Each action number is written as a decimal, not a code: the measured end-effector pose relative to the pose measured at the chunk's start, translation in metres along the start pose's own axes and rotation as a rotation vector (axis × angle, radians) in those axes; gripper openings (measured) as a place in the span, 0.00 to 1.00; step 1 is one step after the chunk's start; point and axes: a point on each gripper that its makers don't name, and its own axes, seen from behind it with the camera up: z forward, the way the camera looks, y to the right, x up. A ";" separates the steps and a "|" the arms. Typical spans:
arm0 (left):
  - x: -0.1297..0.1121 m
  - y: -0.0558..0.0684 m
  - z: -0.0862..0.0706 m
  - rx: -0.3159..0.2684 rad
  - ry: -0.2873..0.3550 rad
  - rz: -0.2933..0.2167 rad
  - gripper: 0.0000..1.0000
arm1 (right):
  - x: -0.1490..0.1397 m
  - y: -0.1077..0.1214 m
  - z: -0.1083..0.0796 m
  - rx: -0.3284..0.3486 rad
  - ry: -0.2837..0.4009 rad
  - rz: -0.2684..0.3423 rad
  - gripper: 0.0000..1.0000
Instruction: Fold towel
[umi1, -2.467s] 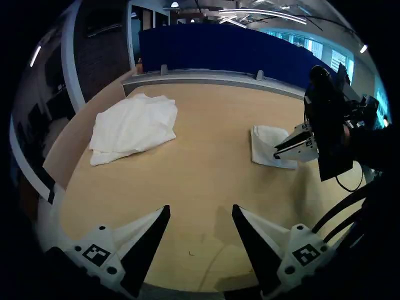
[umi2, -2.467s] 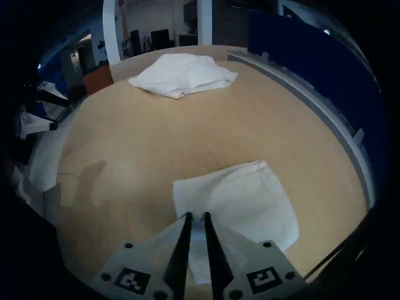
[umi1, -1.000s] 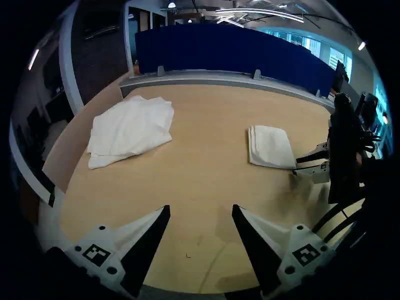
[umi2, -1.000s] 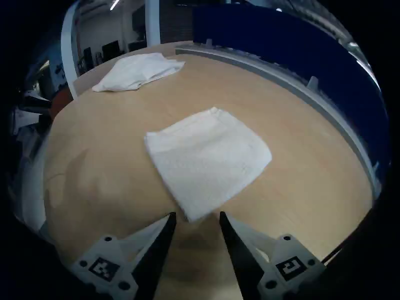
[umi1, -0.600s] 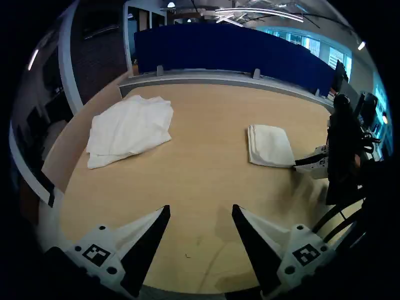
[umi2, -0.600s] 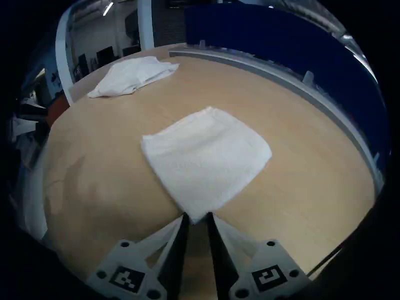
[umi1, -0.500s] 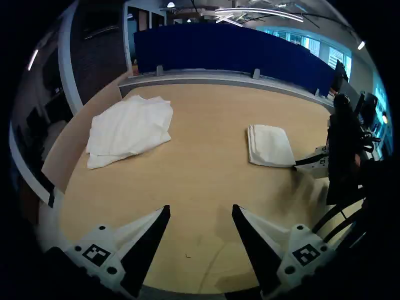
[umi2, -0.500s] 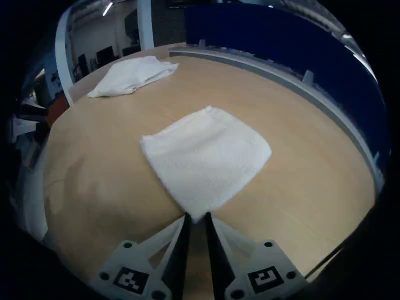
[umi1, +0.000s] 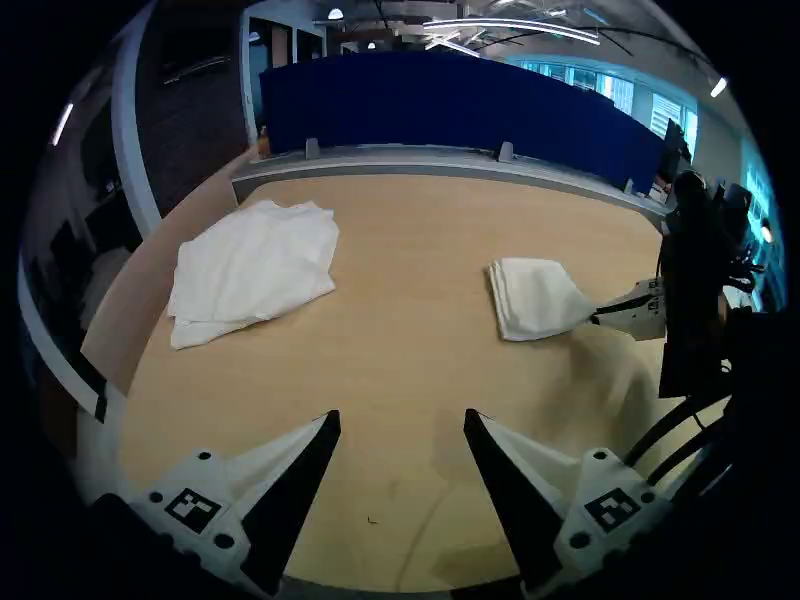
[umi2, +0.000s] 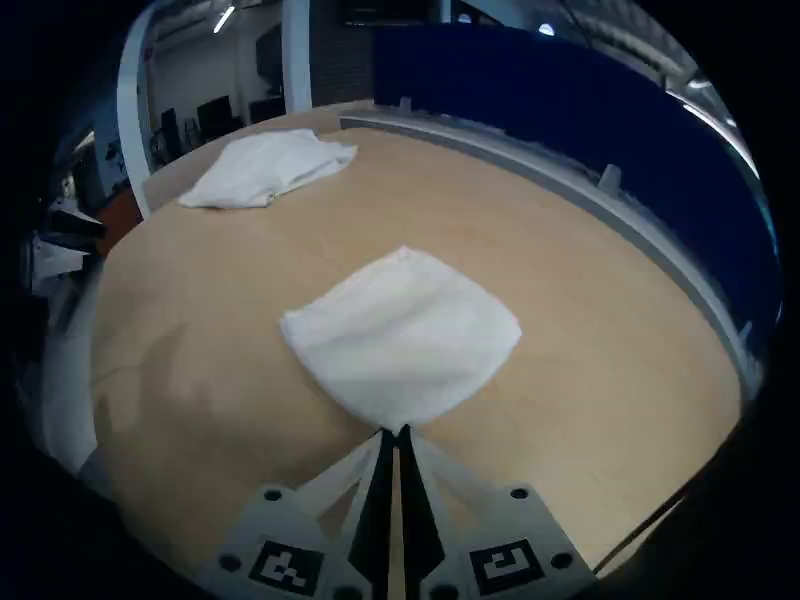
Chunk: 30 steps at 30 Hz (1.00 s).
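Observation:
A small folded white towel lies on the wooden table, its near corner lifted and pinched. My right gripper is shut on that corner. In the left gripper view the same folded towel sits at the right, with the right gripper gripping its corner and a dark-sleeved hand behind it. My left gripper is open above the bare near part of the table, with nothing between its fingers.
A larger rumpled white towel lies at the table's far left, also the rumpled towel far back in the right gripper view. A blue partition runs along the far edge. A dark chair frame stands at the right.
My right gripper went from open near the folded towel's corner to shut on it, and now lifts that corner. The left gripper has stayed open and nearly still.

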 end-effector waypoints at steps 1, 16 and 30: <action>0.002 0.001 0.000 -0.002 0.004 -0.001 0.92 | 0.008 0.001 -0.004 -0.001 0.013 -0.006 0.04; 0.038 0.014 -0.012 -0.027 0.082 0.013 0.92 | 0.128 0.041 -0.082 -0.046 0.206 -0.072 0.04; 0.057 0.037 -0.020 -0.054 0.124 0.042 0.92 | 0.136 0.084 -0.137 -0.105 0.246 -0.067 0.04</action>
